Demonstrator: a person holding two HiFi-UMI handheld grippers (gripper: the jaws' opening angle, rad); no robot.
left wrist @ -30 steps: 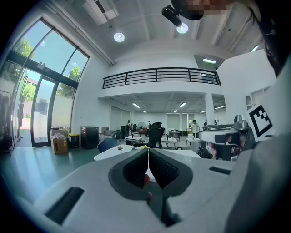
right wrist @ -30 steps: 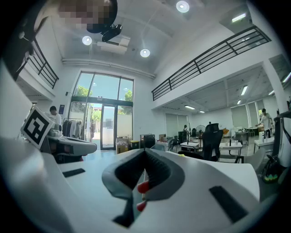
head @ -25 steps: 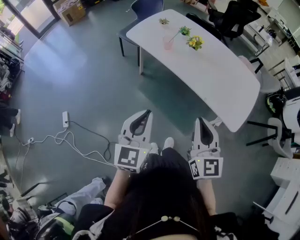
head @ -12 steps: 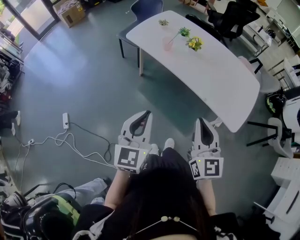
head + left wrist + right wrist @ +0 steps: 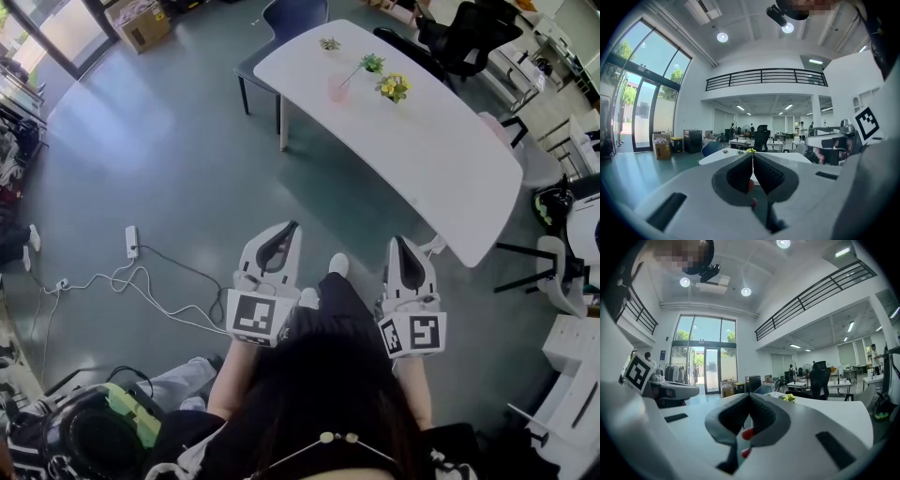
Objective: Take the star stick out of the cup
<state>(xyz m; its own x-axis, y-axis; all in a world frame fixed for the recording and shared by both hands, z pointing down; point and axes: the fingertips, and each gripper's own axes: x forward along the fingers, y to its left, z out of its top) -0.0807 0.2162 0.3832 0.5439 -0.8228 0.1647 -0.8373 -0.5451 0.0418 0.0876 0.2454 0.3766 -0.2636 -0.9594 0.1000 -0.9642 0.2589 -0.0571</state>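
A pale pink cup (image 5: pixel 337 88) stands near the far end of the long white table (image 5: pixel 441 159), with a thin stick topped by a green star (image 5: pixel 371 63) leaning out of it. Both grippers hang well short of the table, over the floor in front of the person. My left gripper (image 5: pixel 292 225) is shut with nothing between its jaws, tips meeting (image 5: pixel 752 154). My right gripper (image 5: pixel 397 239) is shut and empty too, its jaws closed together (image 5: pixel 750 394). The cup is too small to make out in either gripper view.
A yellow flower pot (image 5: pixel 391 87) and a small green plant (image 5: pixel 328 43) stand on the table near the cup. Chairs (image 5: pixel 291 17) ring the far end. A power strip with white cables (image 5: pixel 131 238) lies on the floor at left. A seated person's legs (image 5: pixel 159 392) are behind left.
The grippers have hardly moved. The person's right foot has stepped forward. At the lower left a seated person with a helmet has shifted.
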